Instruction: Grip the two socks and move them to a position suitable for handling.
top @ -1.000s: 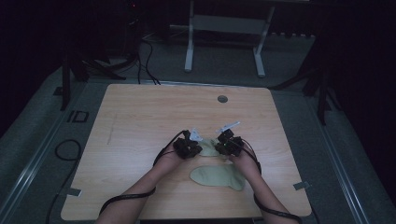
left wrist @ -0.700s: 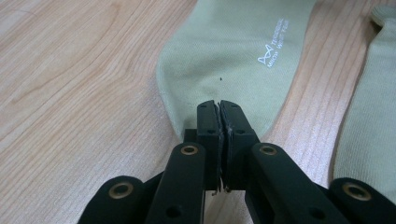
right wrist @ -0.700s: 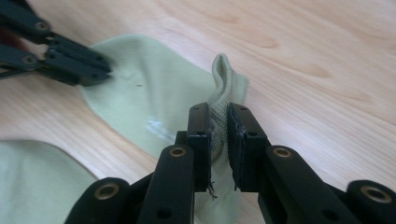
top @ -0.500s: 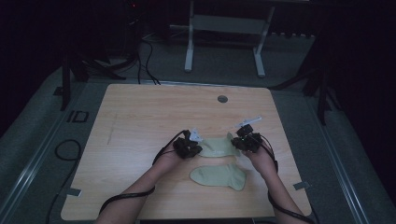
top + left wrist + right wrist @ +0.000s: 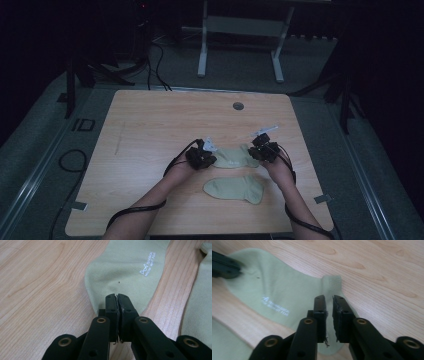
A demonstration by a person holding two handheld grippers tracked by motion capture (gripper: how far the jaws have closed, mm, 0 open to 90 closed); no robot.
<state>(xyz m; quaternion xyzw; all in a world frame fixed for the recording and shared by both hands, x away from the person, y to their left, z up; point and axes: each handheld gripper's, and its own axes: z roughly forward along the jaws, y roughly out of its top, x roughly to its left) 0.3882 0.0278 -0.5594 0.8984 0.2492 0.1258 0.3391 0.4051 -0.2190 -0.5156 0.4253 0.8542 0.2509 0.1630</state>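
And the far sock is stretched out flat now between the two grippers, where a second ago the hands sat close together with that sock bunched between them, right above the near sock. The right gripper has carried its end out sideways toward the table's right side; the left gripper has stayed put on its end. In the left gripper view the jaws are clenched tight on the sock's rounded end, pads pressed together with the fabric pinched between. In the right gripper view a narrow slit shows between the jaws, which have just been closing a touch further, and the sock's ribbed cuff lies just beyond the tips with fabric running under them; whether the pads actually pinch it I cannot tell. The near sock lies on its own, just toward the person, close beside the stretched one but apart from it. Both socks sit in the near right part of the wooden table. Bare wood spreads wide to the left and ahead toward the small round grommet; the right edge is nearer.
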